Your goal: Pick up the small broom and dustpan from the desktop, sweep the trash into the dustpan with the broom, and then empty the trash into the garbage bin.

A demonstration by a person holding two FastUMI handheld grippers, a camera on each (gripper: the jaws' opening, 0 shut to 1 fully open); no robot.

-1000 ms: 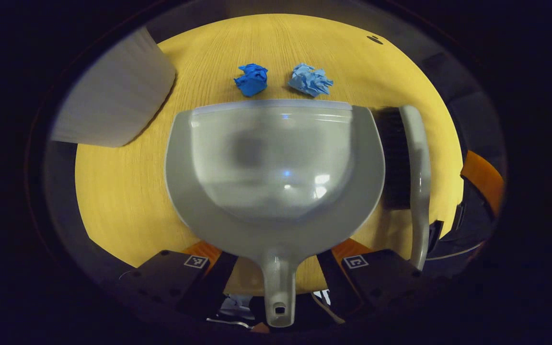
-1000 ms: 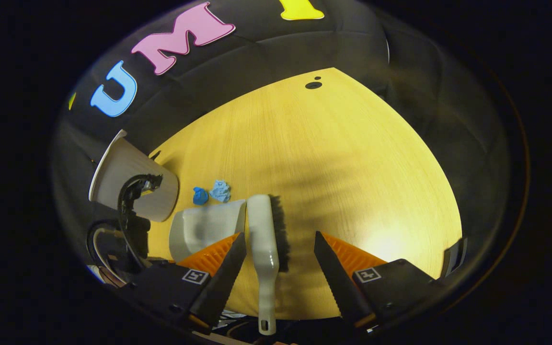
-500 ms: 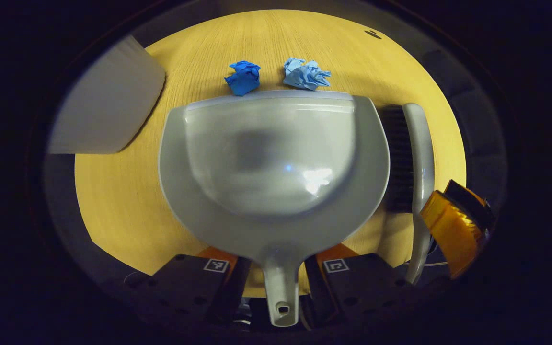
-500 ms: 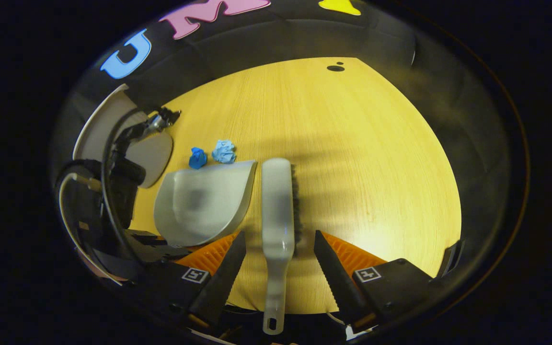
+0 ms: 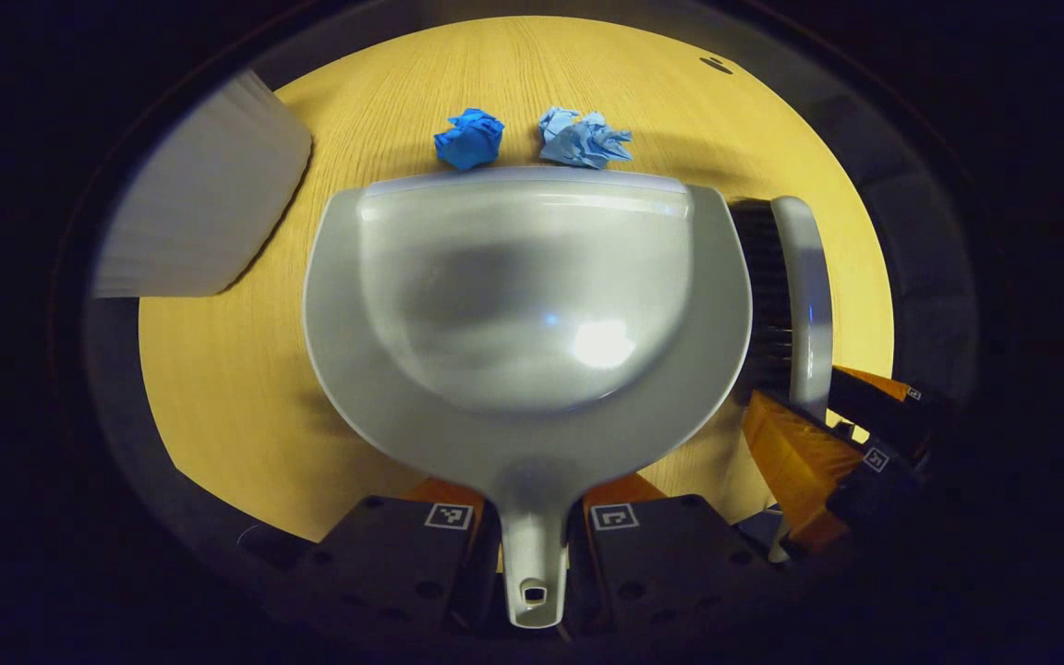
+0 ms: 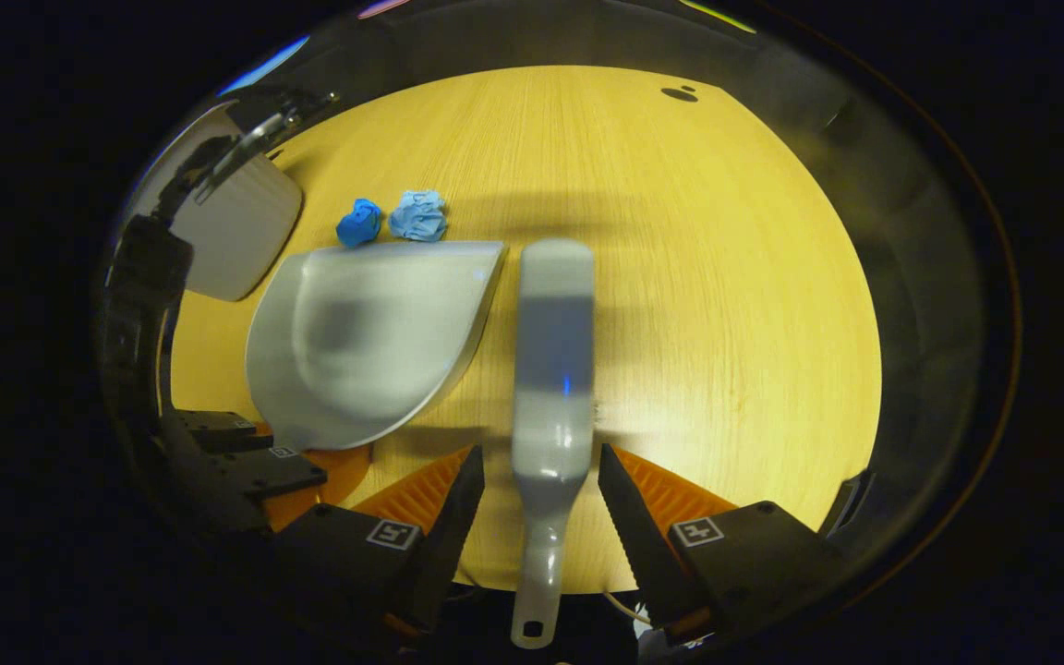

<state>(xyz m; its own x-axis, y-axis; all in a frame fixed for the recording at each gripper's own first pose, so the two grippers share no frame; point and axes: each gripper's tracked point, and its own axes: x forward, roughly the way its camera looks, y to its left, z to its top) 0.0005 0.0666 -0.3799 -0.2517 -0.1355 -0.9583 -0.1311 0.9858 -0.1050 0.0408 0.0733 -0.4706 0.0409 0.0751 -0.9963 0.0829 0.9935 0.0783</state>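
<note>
A grey dustpan [image 5: 532, 305] lies on the wooden desktop [image 5: 218, 388], its lip touching a dark blue paper ball [image 5: 469, 139] and a light blue one [image 5: 583, 139]. My left gripper [image 5: 532, 485] is shut on the dustpan's handle. Just right of the pan the small grey broom [image 5: 795, 286] lies bristles toward it, with the right gripper [image 5: 828, 443] at its handle. In the right gripper view the broom [image 6: 550, 351] runs straight ahead. There my right gripper [image 6: 541, 453] is open, its fingers on either side of the handle with small gaps. That view also has the dustpan [image 6: 366, 332], both balls [image 6: 358, 222] [image 6: 418, 215] and the left gripper [image 6: 255, 462].
A pale ribbed garbage bin [image 5: 199, 222] stands at the desktop's far left edge, also seen as the bin [image 6: 236, 231] in the right gripper view. A small dark hole [image 6: 680, 93] marks the far side of the table. Bare wood [image 6: 726, 277] stretches right of the broom.
My left fingers have closed in onto the dustpan handle. The right gripper has come lower and farther along the broom handle, still open. Broom, pan and paper balls have stayed put.
</note>
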